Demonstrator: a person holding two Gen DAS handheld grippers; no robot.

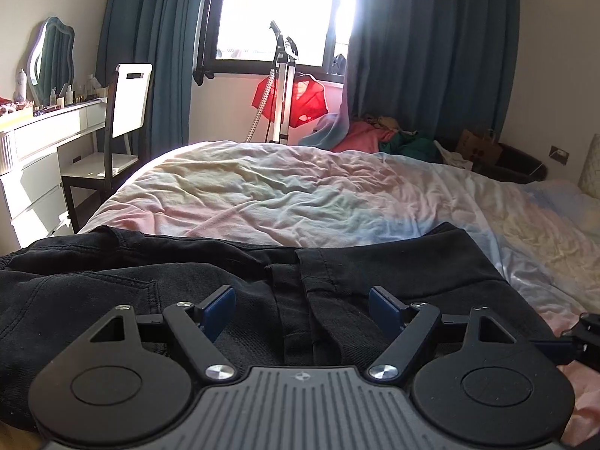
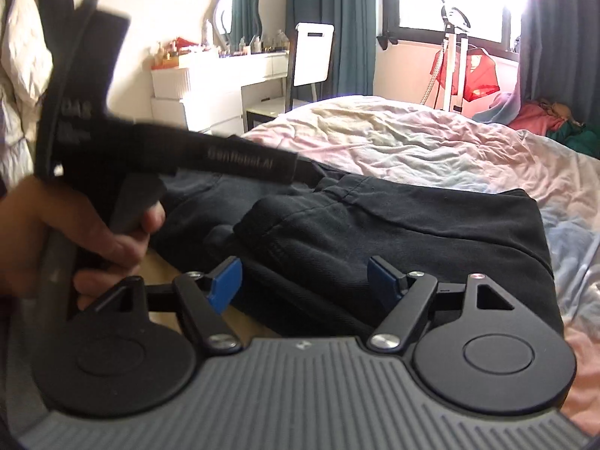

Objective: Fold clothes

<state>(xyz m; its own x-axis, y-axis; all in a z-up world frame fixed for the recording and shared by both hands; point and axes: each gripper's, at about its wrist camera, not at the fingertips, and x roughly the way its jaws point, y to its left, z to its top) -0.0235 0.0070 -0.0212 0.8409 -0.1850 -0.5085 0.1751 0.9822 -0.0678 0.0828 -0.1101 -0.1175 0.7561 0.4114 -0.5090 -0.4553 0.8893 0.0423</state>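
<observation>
Both grippers, left and right, hover fingers spread over black trousers.

Open bedspread beyond trousers; chair left.

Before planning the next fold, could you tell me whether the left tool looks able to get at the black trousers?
Probably yes: the left tool hangs open directly over the black trousers on the bed, nothing between them.
</observation>
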